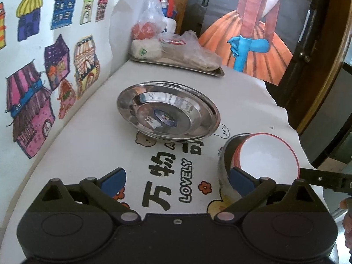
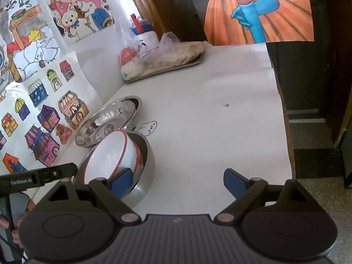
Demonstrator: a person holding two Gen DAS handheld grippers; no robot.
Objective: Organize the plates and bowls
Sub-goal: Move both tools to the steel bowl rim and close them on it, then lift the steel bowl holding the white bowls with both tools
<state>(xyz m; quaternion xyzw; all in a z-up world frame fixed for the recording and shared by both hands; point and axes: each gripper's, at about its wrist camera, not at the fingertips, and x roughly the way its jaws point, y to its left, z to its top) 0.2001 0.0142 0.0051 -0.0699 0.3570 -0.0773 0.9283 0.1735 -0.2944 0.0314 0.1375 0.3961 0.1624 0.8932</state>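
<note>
A stack of shiny steel plates [image 1: 168, 110] [image 2: 110, 121] lies on the white tablecloth near the wall. To its right stands a steel bowl [image 1: 223, 171] [image 2: 145, 160] with tilted white, red-rimmed bowls [image 1: 268, 158] [image 2: 110, 156] nested inside. My left gripper [image 1: 177, 179] is open over the printed cloth, its right pad [image 1: 239, 178] beside the steel bowl's wall. My right gripper [image 2: 178, 180] is open too, its left pad [image 2: 123, 180] in front of the steel bowl's rim and its right pad over bare cloth. Nothing is clamped in either.
A steel tray [image 1: 211, 71] [image 2: 162, 70] with bagged food and a red-handled bottle [image 1: 169, 15] sits at the back. Drawings cover the left wall [image 1: 44, 88]. A painted board [image 1: 253, 44] leans behind. The table's right edge [image 2: 283, 121] drops to a dark door and floor.
</note>
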